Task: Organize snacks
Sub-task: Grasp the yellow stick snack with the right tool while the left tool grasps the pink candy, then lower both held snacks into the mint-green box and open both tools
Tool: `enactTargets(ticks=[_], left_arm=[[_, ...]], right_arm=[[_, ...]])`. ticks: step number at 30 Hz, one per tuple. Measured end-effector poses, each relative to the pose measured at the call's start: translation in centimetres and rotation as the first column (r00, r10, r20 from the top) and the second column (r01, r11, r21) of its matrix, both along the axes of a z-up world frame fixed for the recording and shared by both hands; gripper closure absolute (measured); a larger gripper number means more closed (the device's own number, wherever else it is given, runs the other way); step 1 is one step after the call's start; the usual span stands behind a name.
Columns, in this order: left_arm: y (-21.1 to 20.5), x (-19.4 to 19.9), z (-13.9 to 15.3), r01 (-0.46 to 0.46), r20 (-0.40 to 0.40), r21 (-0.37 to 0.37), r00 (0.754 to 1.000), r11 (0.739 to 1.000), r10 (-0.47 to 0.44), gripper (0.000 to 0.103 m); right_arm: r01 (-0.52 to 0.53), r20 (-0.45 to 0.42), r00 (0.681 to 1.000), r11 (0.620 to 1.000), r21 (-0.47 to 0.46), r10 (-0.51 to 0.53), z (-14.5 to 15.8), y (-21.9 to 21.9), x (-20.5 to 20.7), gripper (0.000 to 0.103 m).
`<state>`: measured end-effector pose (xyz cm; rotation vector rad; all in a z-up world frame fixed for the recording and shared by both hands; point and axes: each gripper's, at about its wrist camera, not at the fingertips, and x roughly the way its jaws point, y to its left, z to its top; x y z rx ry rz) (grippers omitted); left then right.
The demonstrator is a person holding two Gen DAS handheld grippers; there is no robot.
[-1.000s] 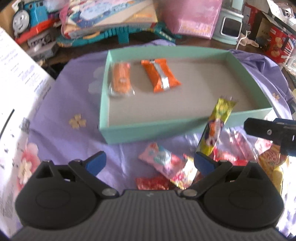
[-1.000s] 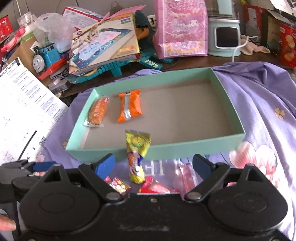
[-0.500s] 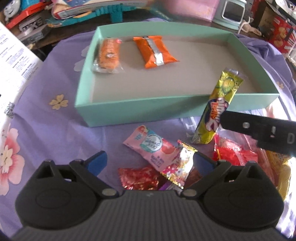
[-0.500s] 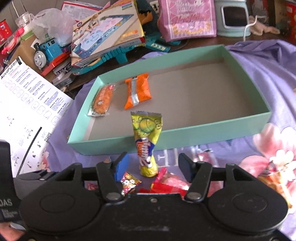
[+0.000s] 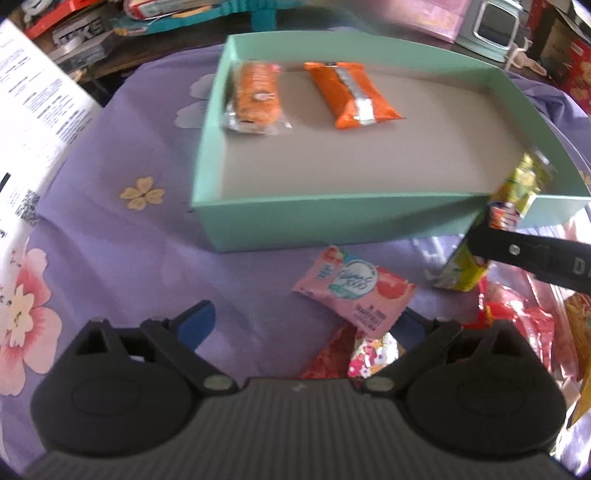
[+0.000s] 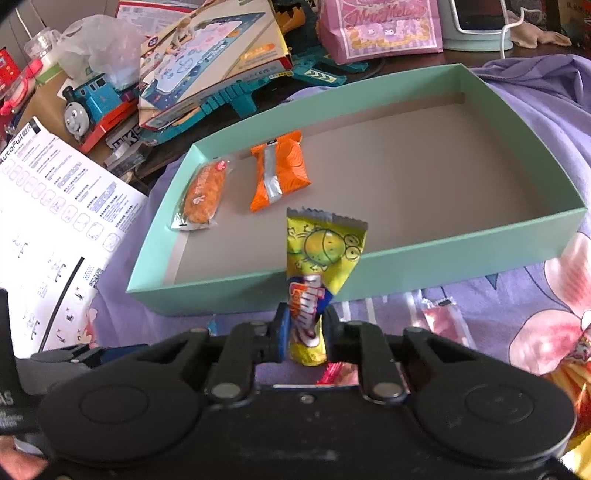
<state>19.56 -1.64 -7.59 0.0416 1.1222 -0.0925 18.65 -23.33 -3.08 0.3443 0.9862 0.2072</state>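
Note:
My right gripper (image 6: 303, 325) is shut on a yellow snack packet (image 6: 321, 258), held upright just in front of the near wall of the teal box (image 6: 406, 258). The packet also shows in the left wrist view (image 5: 517, 192), with the right gripper's finger (image 5: 535, 258) across it. The teal box (image 5: 332, 218) holds two orange snacks, a clear-wrapped one (image 5: 255, 96) and a foil one (image 5: 351, 94). My left gripper (image 5: 303, 321) is open and empty over a pink snack packet (image 5: 354, 295) and small foil sweets (image 5: 369, 354).
More red and pink wrappers (image 5: 517, 325) lie on the purple floral cloth (image 5: 110, 240) at the right. A printed paper sheet (image 6: 55, 221) lies left. A toy train (image 6: 92, 103), boxes (image 6: 207, 66) and a pink bag (image 6: 380, 26) crowd the far side.
My right gripper closed on the yellow packet, which now stands between its fingers. My left gripper moved forward and left toward the pink packet and stayed open.

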Motion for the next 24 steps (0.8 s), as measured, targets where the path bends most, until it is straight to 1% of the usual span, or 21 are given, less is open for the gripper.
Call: enactTargets(ticks=[1, 3, 5, 8, 10, 11, 12, 13, 14, 15, 17, 20, 24], left_arm=[[0.1, 0.0, 0.1, -0.005, -0.002, -0.004, 1.0, 1.0, 0.005, 0.004], [0.0, -0.2, 0.2, 0.004, 0.001, -0.018, 1.0, 1.0, -0.004, 0.014], [-0.5, -0.4, 0.3, 0.02, 0.02, -0.01, 1.0, 1.0, -0.02, 0.021], [-1.2, -0.3, 0.6, 0.02, 0.058, 0.035, 0.998, 0.999, -0.022, 0.023], [-1.6, -0.2, 0.9, 0.033, 0.083, 0.05, 0.996, 0.998, -0.037, 0.024], [-1.8, -0.1, 1.0, 0.035, 0.092, 0.048, 0.995, 0.998, -0.039, 0.03], [-1.7, 0.0, 1.1, 0.028, 0.097, 0.036, 0.995, 0.999, -0.031, 0.042], [-1.7, 0.2, 1.1, 0.023, 0.099, 0.023, 0.995, 0.999, -0.025, 0.051], [-1.6, 0.3, 1.2, 0.021, 0.099, 0.008, 0.995, 1.0, -0.021, 0.07], [-1.6, 0.5, 1.1, 0.017, 0.097, 0.002, 0.995, 1.0, -0.017, 0.082], [-1.3, 0.5, 1.1, 0.006, 0.111, 0.004, 0.994, 1.0, -0.007, 0.084], [-0.5, 0.5, 1.1, -0.008, 0.108, -0.019, 0.994, 1.0, 0.01, 0.085], [0.4, -0.4, 1.9, -0.004, 0.116, -0.022, 0.993, 1.0, 0.006, 0.085]], right_arm=[[-0.001, 0.0, 1.0, 1.0, 0.0, 0.001, 0.1, 0.0, -0.1, 0.085], [-0.006, -0.001, 1.0, 1.0, 0.0, 0.006, 0.2, -0.1, -0.1, 0.086], [-0.008, -0.005, 1.0, 1.0, 0.004, 0.008, 0.2, -0.2, -0.1, 0.086], [-0.014, -0.009, 1.0, 1.0, 0.002, 0.014, 0.2, -0.3, -0.3, 0.086], [-0.015, -0.01, 1.0, 1.0, 0.001, 0.015, 0.2, -0.4, -0.3, 0.086], [-0.014, -0.01, 1.0, 1.0, 0.003, 0.014, 0.2, -0.4, -0.3, 0.086], [-0.012, -0.01, 1.0, 1.0, 0.005, 0.012, 0.2, -0.4, -0.2, 0.086], [-0.01, -0.01, 1.0, 1.0, 0.008, 0.01, 0.2, -0.4, -0.2, 0.086], [-0.01, -0.008, 1.0, 1.0, 0.008, 0.01, 0.2, -0.4, -0.2, 0.086], [-0.011, -0.007, 1.0, 1.0, 0.007, 0.011, 0.2, -0.3, -0.2, 0.086], [-0.01, -0.006, 1.0, 1.0, 0.002, 0.01, 0.2, -0.2, -0.2, 0.086], [-0.001, -0.004, 1.0, 1.0, 0.002, 0.001, 0.3, -0.3, -0.4, 0.086], [-0.002, 0.006, 1.0, 1.0, -0.004, 0.002, 0.7, -0.3, -0.8, 0.087]])
